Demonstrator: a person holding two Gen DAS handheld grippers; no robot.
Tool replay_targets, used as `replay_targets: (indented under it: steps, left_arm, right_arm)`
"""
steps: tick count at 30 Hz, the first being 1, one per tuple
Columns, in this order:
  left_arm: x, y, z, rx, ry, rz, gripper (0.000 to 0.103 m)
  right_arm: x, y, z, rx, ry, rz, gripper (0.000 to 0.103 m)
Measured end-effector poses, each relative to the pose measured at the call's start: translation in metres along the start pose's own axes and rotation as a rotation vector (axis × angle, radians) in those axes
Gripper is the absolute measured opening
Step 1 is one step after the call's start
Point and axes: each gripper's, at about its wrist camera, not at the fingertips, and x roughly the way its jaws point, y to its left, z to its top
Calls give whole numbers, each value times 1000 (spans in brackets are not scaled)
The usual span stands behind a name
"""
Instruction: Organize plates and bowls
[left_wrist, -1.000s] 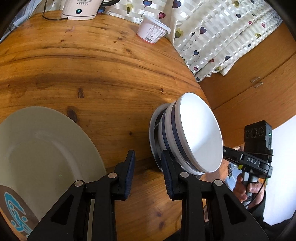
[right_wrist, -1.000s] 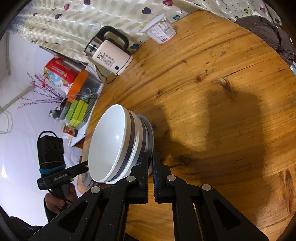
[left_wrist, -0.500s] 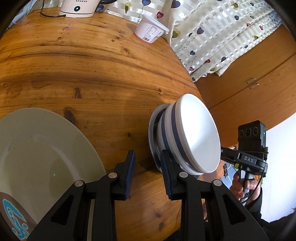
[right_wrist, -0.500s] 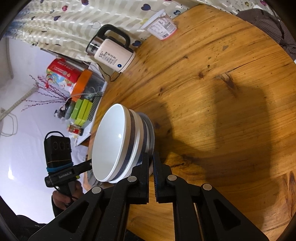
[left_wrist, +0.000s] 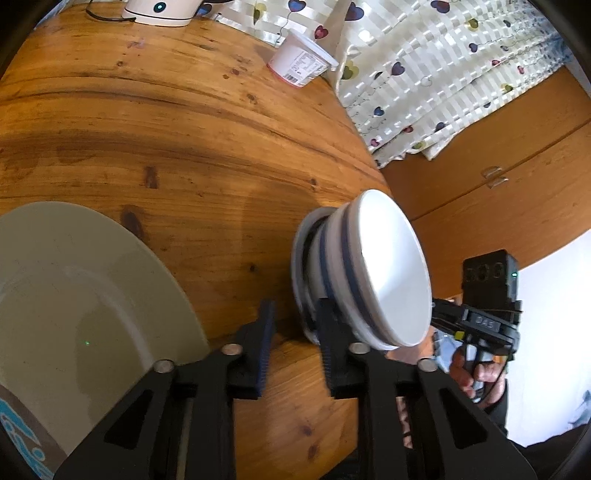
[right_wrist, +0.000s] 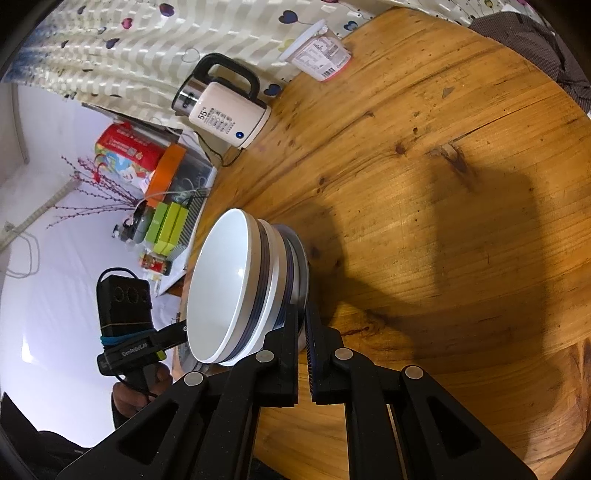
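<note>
Round wooden bench by a heart-print curtain.
My right hand-held gripper pinches the small plate beneath stacked bowls; my left hand-held gripper gapes, bowls at two o'clock, large plate at nine.

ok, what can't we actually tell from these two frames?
- Right hand-held gripper: its fingers straddle the edge of the small plate under the stacked bowls, but the right wrist view hides the contact, so the grip is unconfirmed.
- How many bowls are stacked: only banded rims show.
- Large plate: cut off by the left wrist view's edge, pattern only partly seen.
- Tub label: too small to read.
- Left hand-held gripper: open, holding nothing.
</note>
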Motion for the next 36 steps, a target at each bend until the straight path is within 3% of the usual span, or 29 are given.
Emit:
replay_targets:
  steps: [1,36]
  left_arm:
    - [0,0,0,3,-1,-8,10]
    - [-1,3,0,16,-19,-11,10]
  right_arm:
    - [0,0,0,1,0,3,7]
    - [0,3,1,-13,-3,7,6]
